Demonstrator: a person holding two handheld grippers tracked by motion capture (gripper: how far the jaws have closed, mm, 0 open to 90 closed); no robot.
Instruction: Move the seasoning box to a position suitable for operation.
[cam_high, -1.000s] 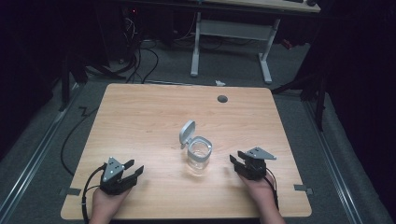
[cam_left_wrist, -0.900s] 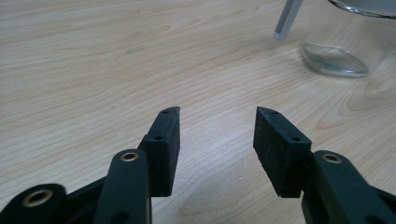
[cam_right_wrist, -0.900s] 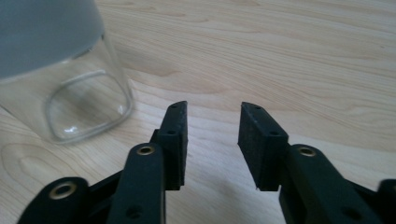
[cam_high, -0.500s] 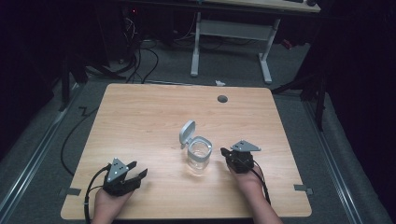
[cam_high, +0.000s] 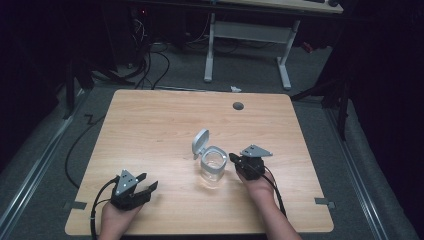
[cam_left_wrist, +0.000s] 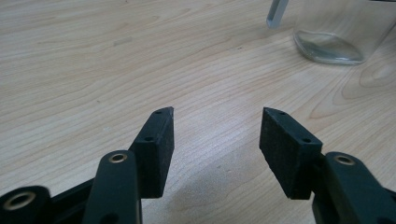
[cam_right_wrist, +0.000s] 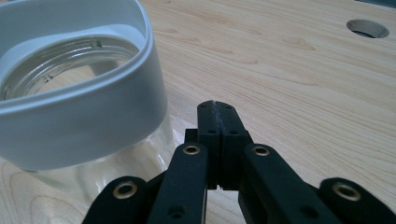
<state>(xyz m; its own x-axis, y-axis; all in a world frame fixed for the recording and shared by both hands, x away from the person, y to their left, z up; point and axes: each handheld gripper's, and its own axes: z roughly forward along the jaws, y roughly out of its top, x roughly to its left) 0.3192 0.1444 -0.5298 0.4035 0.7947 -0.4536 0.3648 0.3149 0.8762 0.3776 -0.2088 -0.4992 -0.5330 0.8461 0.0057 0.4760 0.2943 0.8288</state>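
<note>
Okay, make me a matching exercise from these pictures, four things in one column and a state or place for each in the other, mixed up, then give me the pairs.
Column one:
1. left claw
2. right claw
3. jar lid
4. round hole

Column two:
A. flipped up, open behind the clear jar
B. jaws pressed together, right beside the jar
C. in the table top, near its far edge
D. jaws spread apart, nothing between them

Pairs: 1-D, 2-B, 3-A, 4-C
</note>
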